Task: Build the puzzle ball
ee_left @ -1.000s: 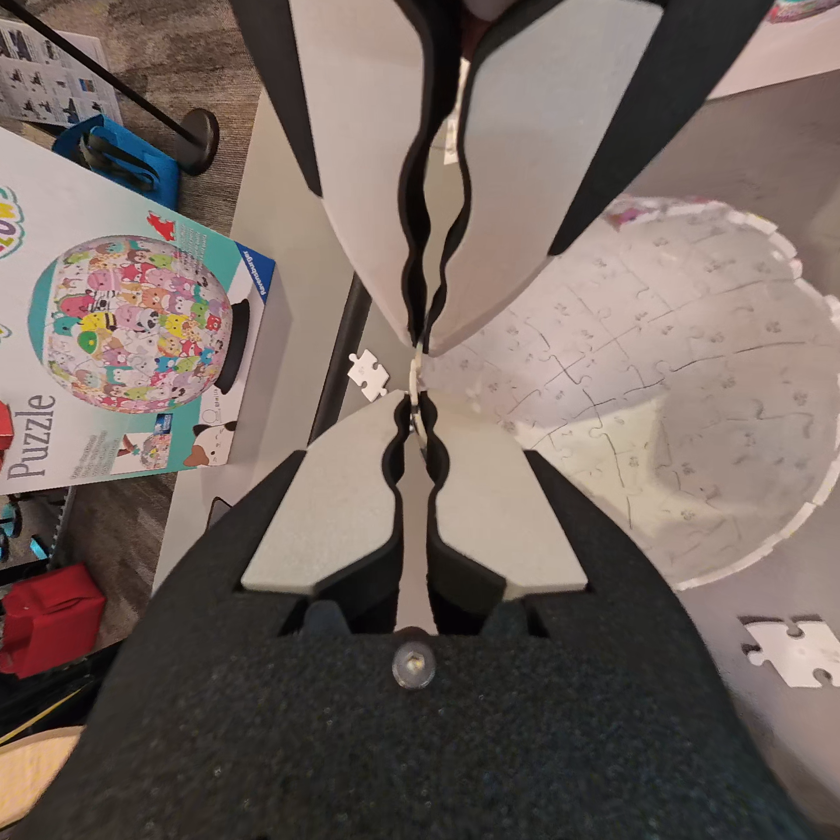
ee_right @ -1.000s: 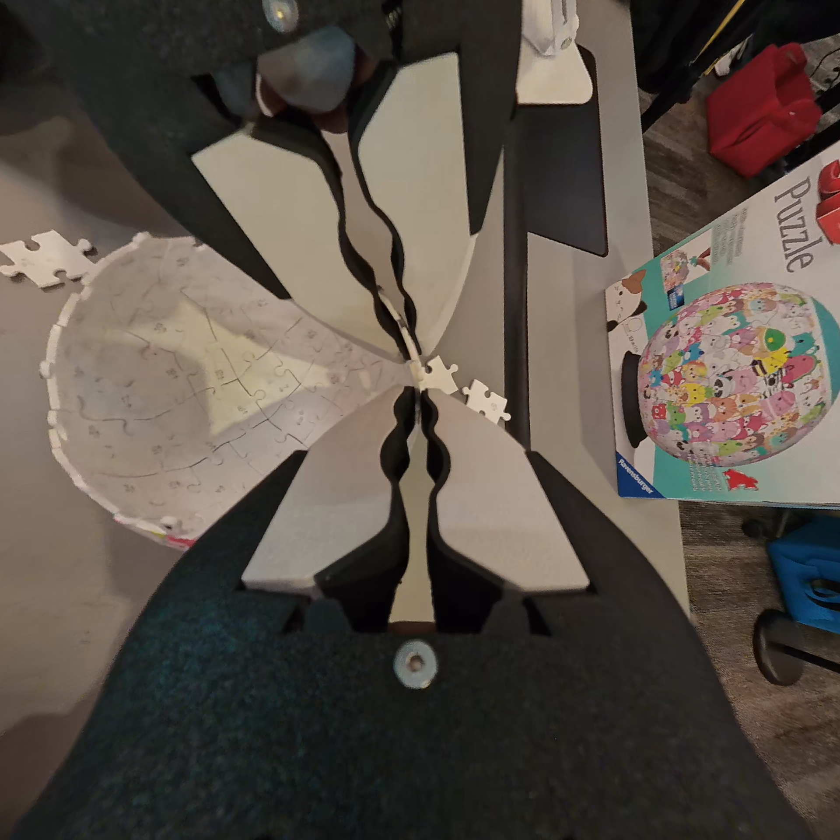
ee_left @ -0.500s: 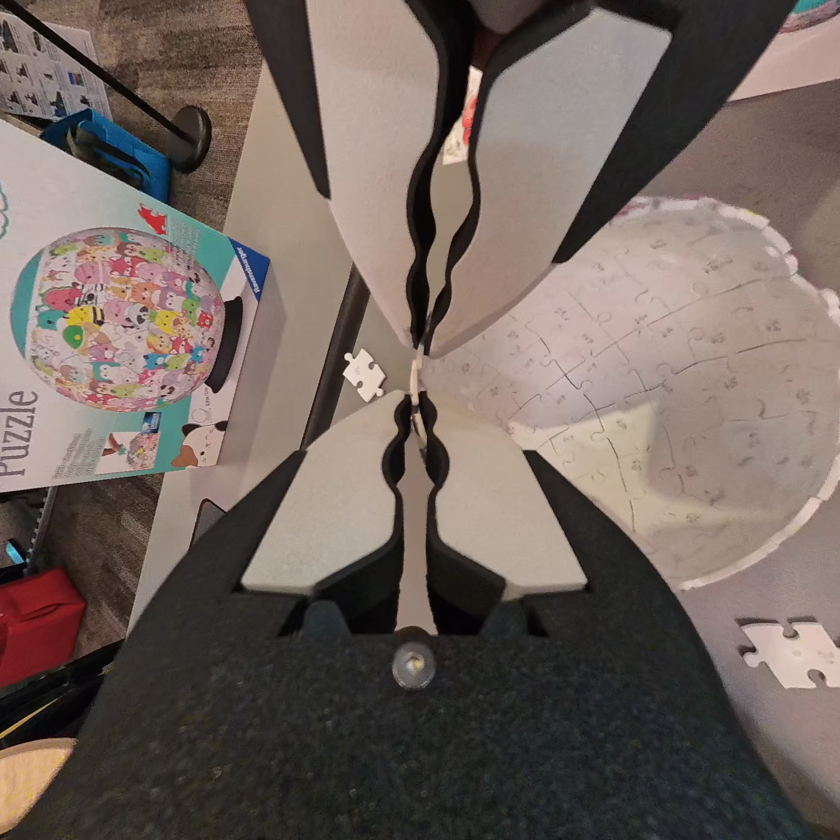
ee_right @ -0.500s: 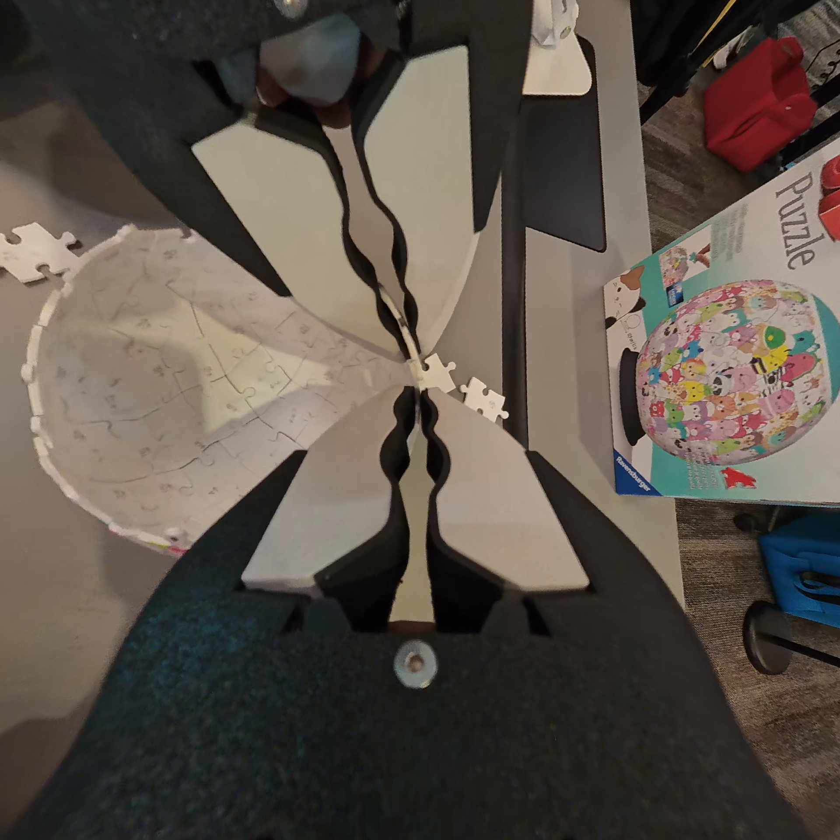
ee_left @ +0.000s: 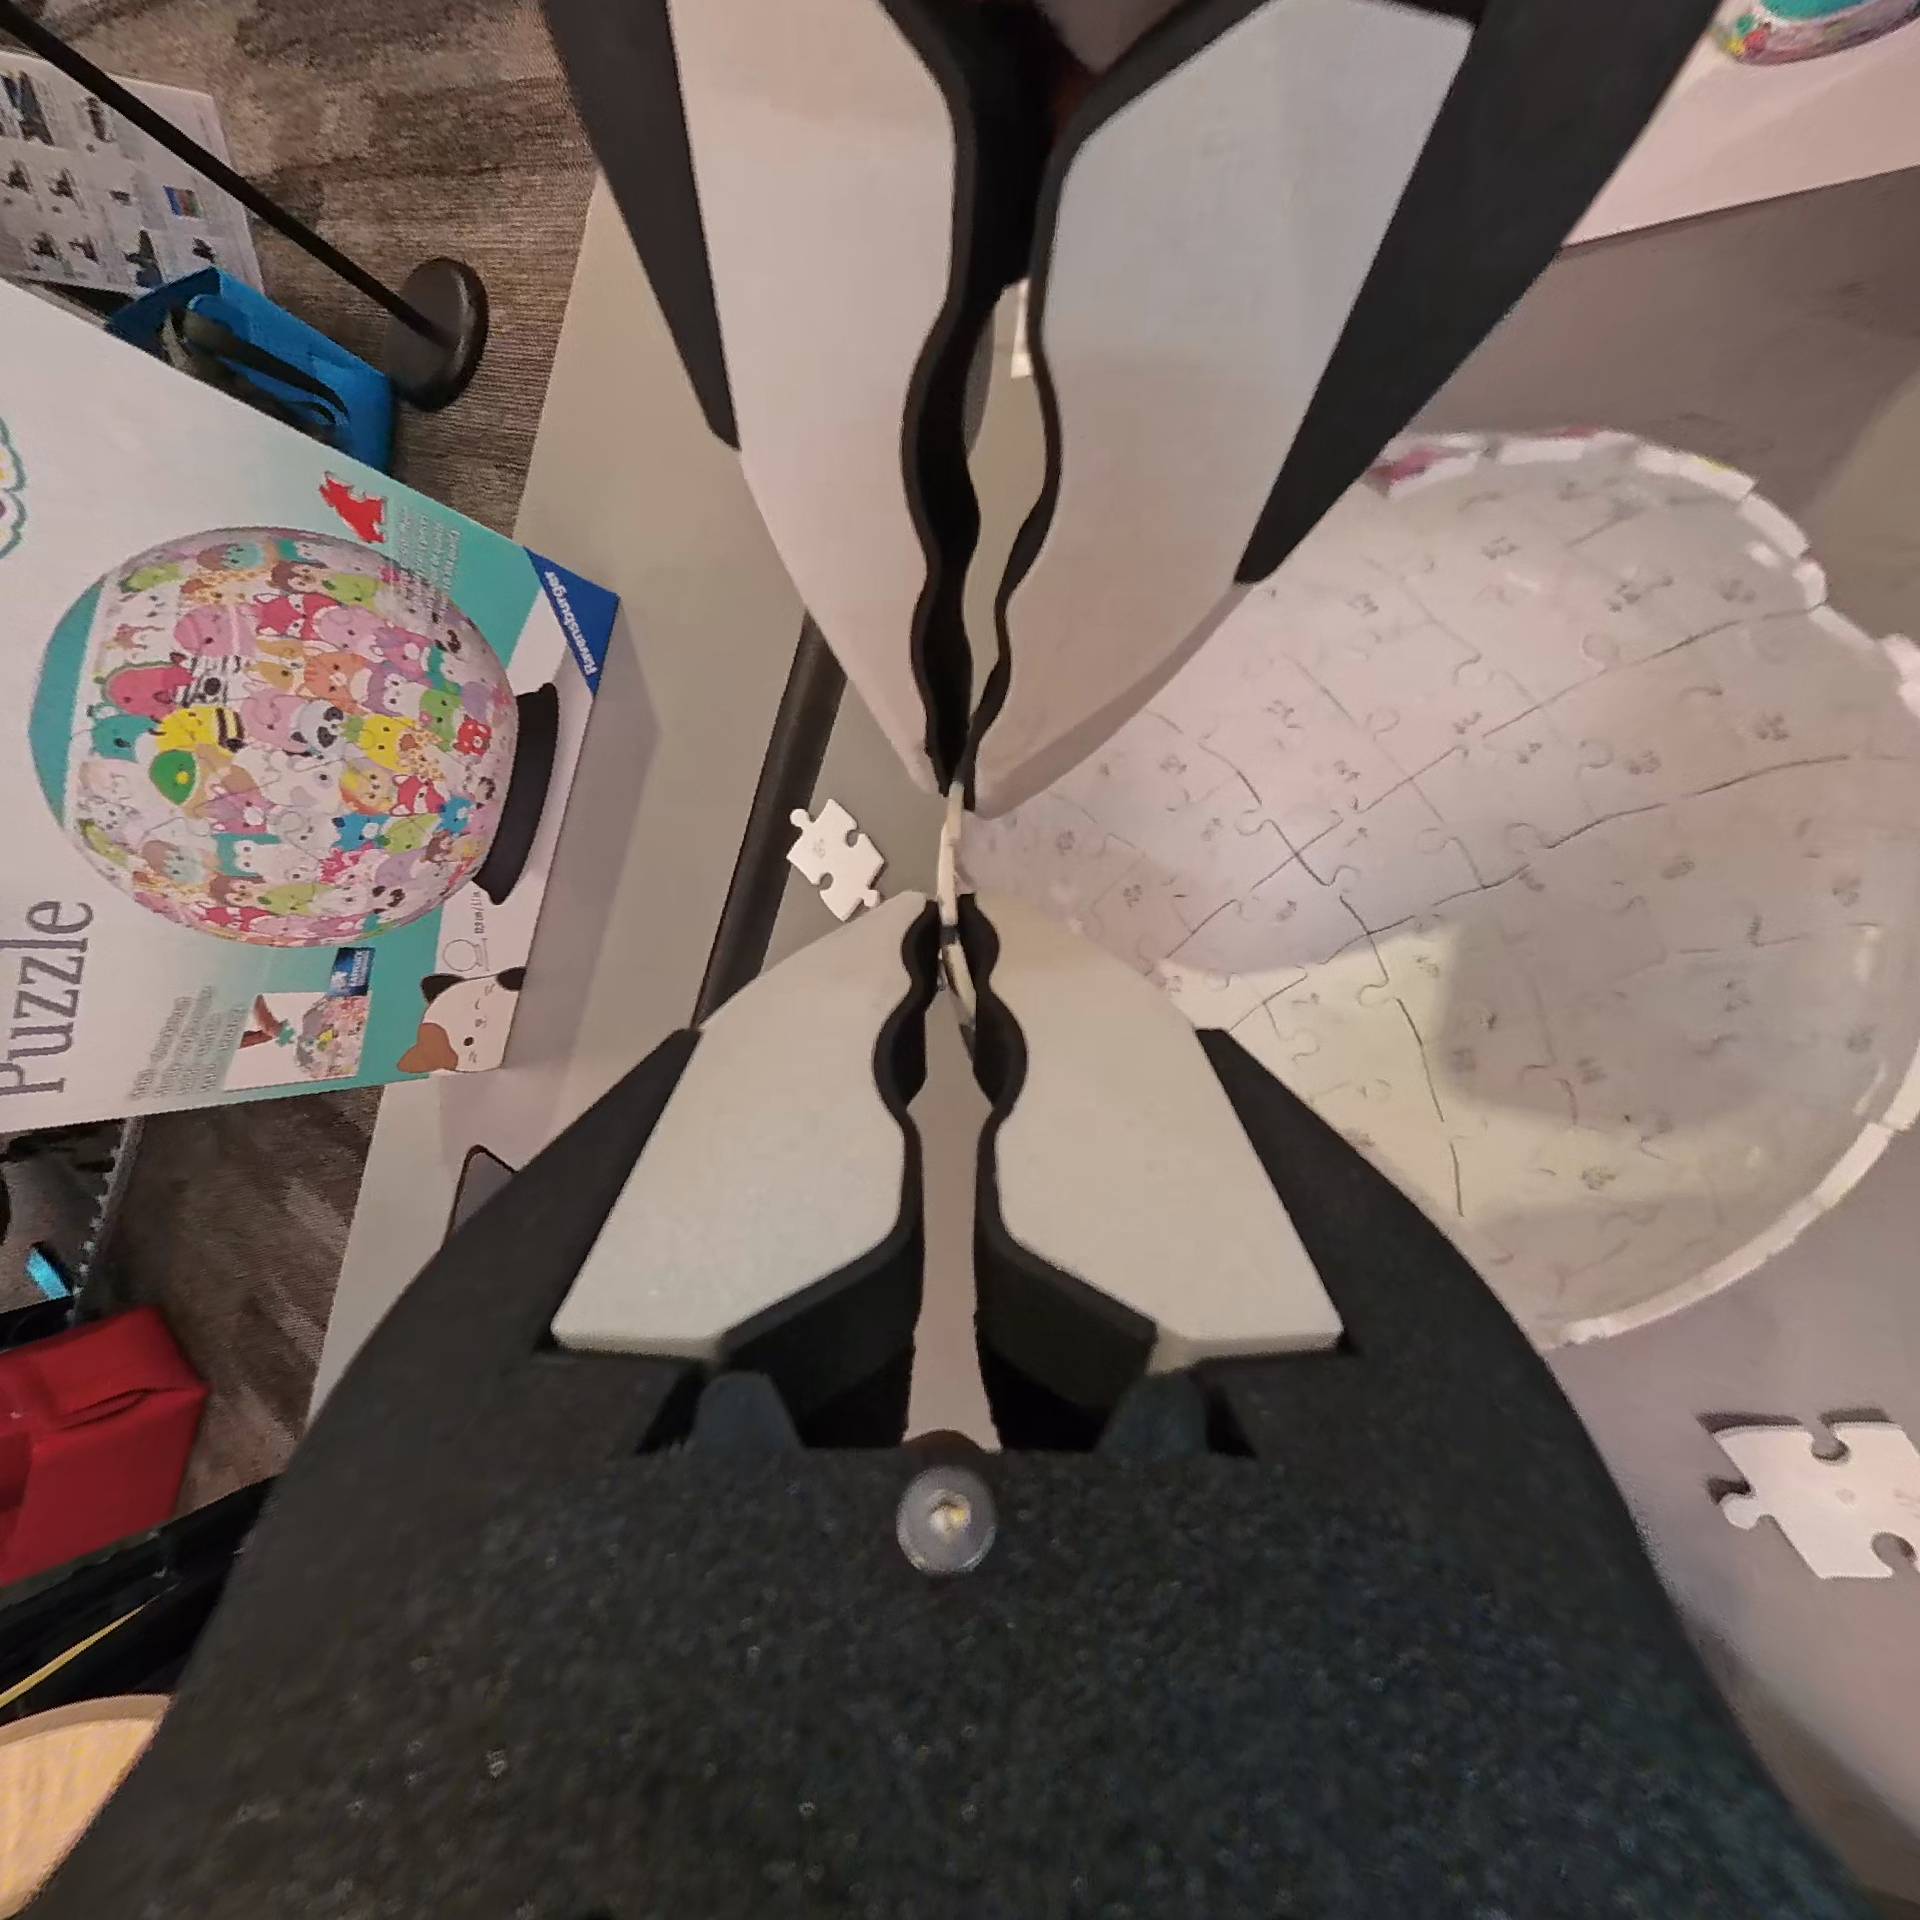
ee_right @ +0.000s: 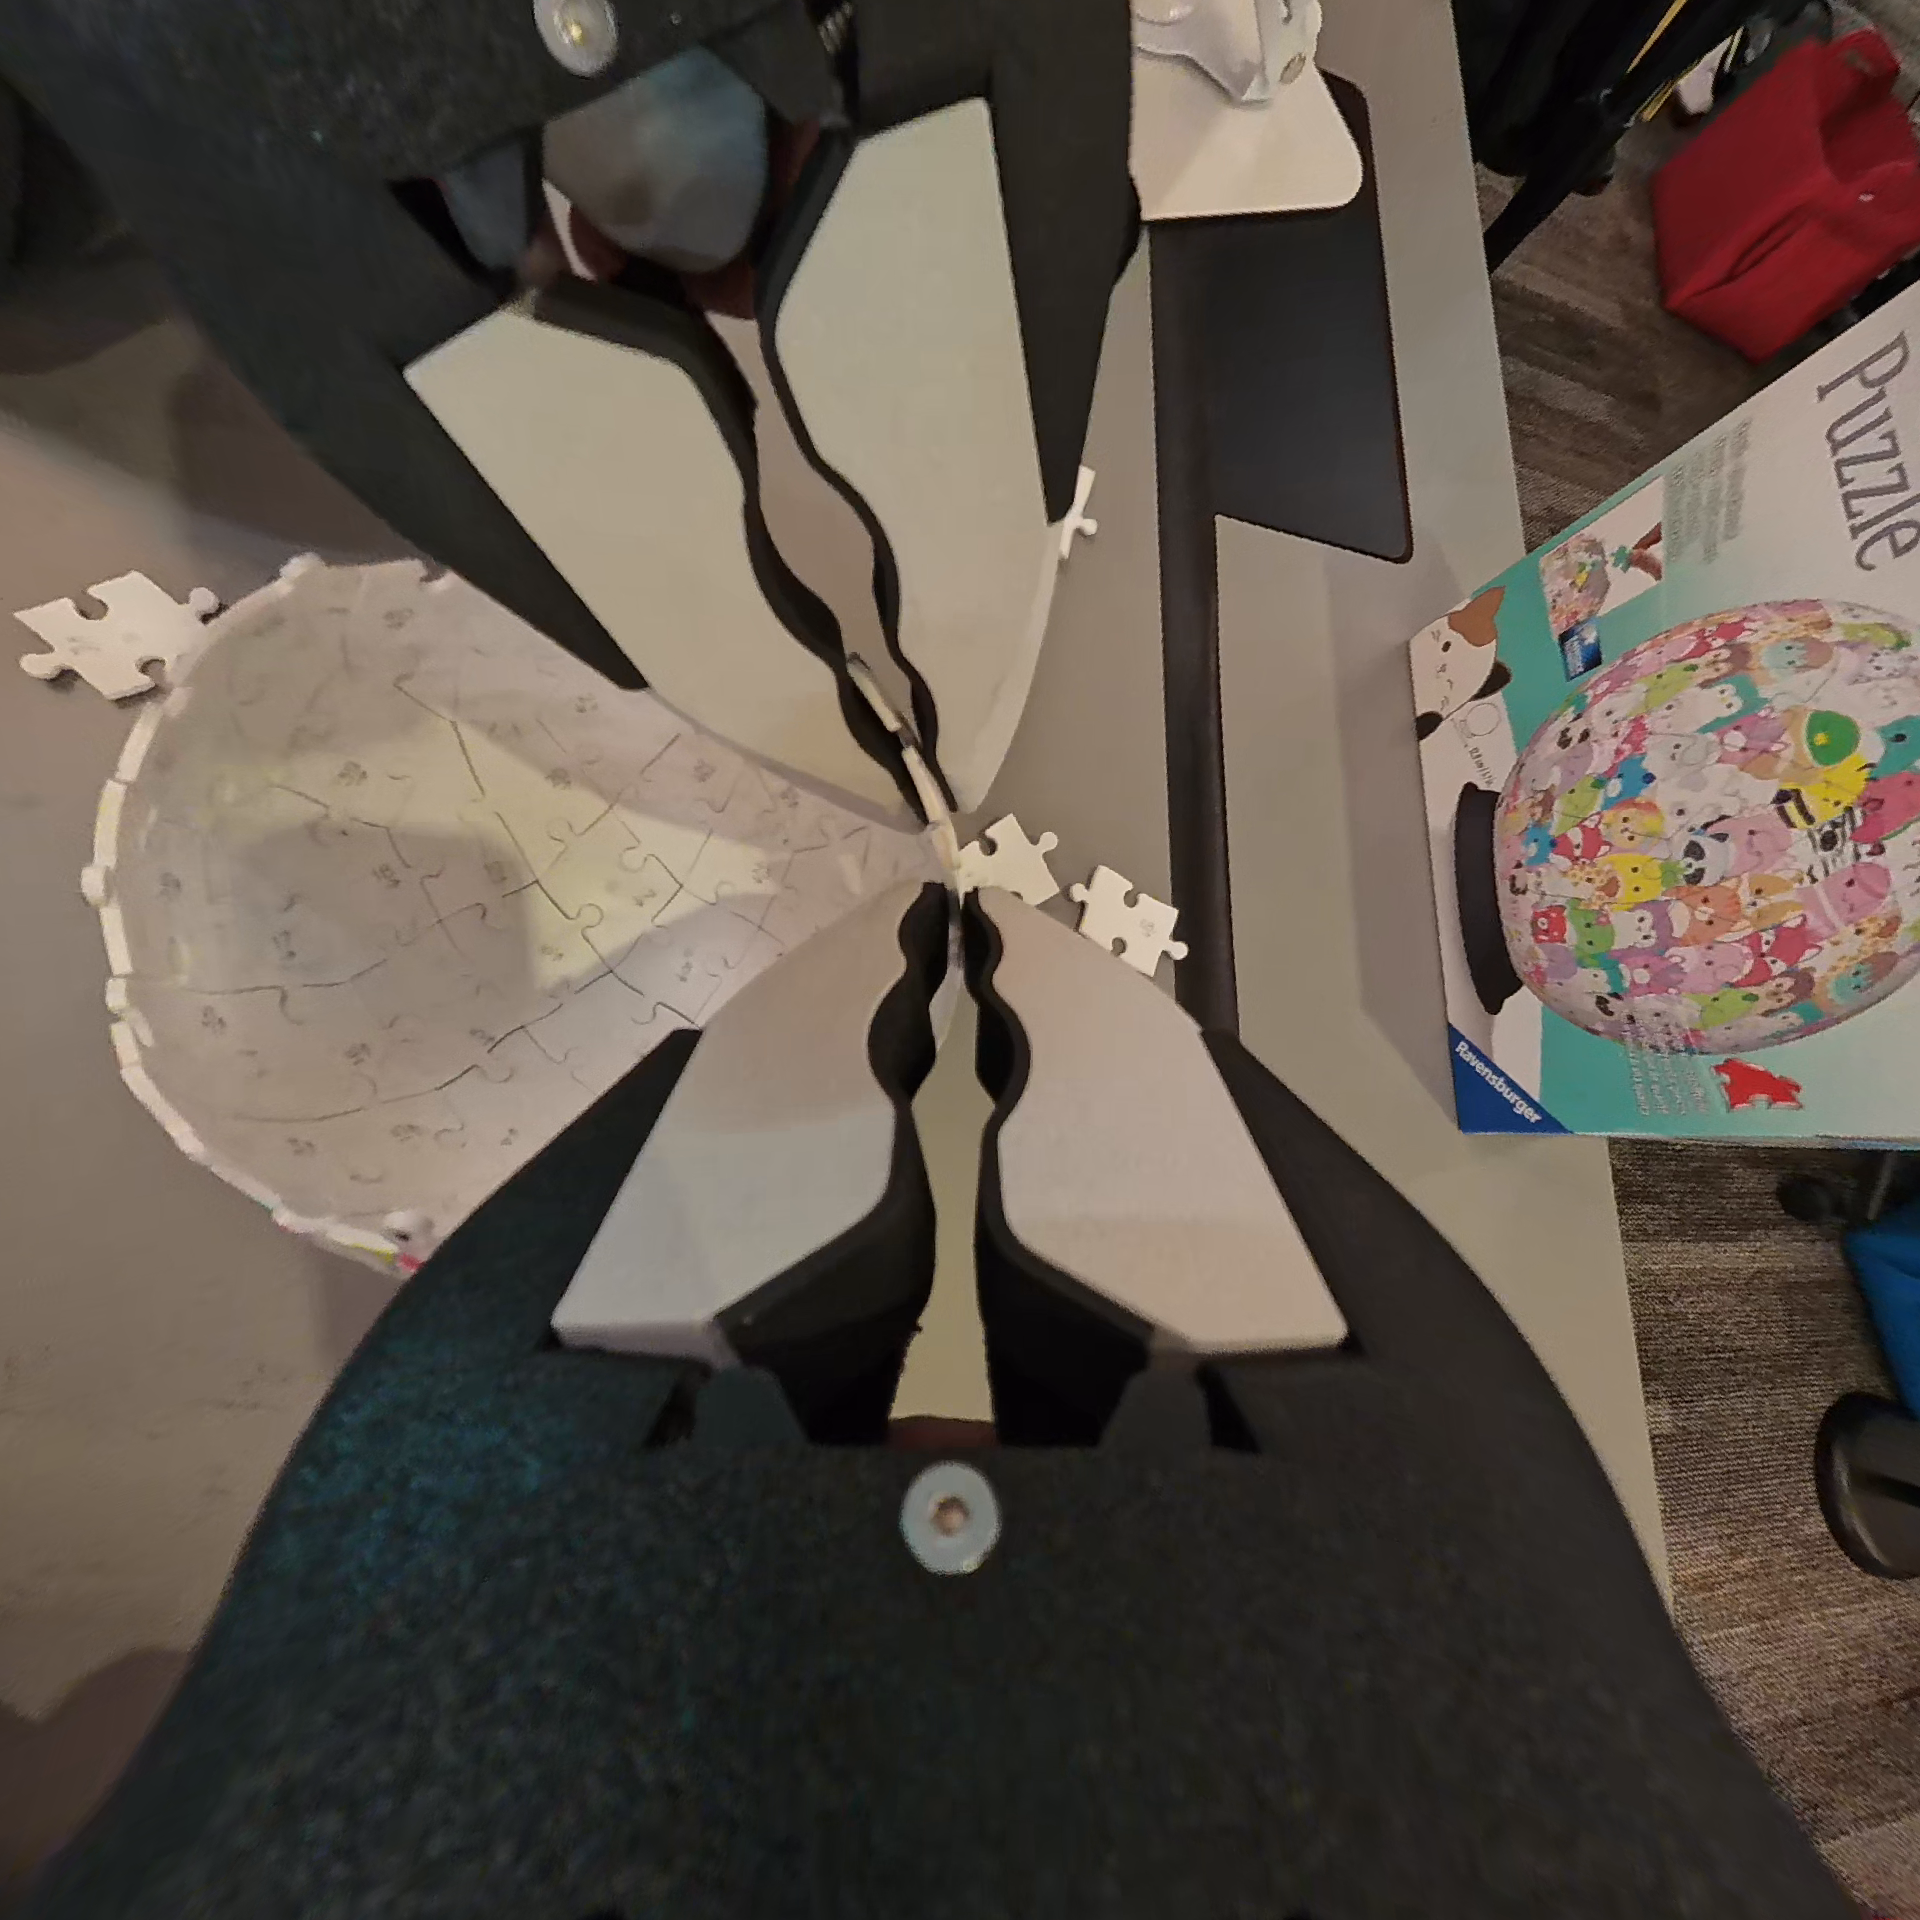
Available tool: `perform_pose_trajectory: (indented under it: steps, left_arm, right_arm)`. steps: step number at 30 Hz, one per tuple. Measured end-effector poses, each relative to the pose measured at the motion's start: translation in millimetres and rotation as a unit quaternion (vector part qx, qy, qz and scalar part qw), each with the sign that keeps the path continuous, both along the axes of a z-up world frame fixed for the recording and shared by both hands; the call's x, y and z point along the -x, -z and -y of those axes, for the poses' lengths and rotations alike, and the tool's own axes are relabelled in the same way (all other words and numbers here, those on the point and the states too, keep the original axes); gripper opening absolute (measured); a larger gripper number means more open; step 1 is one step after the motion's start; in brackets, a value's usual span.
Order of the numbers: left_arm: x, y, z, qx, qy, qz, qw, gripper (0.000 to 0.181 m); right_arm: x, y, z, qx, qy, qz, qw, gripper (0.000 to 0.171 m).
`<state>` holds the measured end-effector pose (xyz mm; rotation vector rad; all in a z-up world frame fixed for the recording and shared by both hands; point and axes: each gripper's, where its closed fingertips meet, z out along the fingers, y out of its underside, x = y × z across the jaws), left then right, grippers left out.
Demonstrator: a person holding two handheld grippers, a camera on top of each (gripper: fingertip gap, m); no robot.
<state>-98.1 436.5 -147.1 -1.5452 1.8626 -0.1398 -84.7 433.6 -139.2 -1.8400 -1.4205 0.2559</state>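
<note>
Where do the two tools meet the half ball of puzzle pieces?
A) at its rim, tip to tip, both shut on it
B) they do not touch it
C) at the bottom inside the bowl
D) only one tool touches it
A: the left tool and right tool face each other with tips nearly touching, both closed on the white rim of the half ball.

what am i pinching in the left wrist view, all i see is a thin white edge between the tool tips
Observer: The right wrist view shows your left tool shut on the rim of the half ball.
Operator: and the other tool
Observer: The right tool is closed where a flat puzzle piece juts outward from that rim.
Operator: any spare i cant see
Observer: A spare piece peeks out beside the left tool, near the black mat.
</note>
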Motion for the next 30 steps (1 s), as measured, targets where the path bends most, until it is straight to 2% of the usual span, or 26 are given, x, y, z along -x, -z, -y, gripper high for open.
perform_pose_trajectory:
  steps: [11, 16, 30]
  left_arm:
    - [-0.2, 2.4, -1.7, -0.017, -0.003, -0.01, 1.0, 0.003]
    - [-0.2, 2.4, -2.7, 0.0, -0.007, -0.003, 1.0, 0.003]
    - [-0.7, 1.8, -1.0, -0.003, -0.004, -0.007, 1.0, 0.003]
  right_arm:
    - [-0.4, 2.4, -1.1, -0.005, 0.001, 0.007, 1.0, 0.002]
    - [0.1, 1.9, -3.1, -0.042, -0.008, 0.027, 0.999, 0.002]
    - [3.4, -1.4, -0.4, -0.072, -0.034, 0.053, 0.995, 0.004]
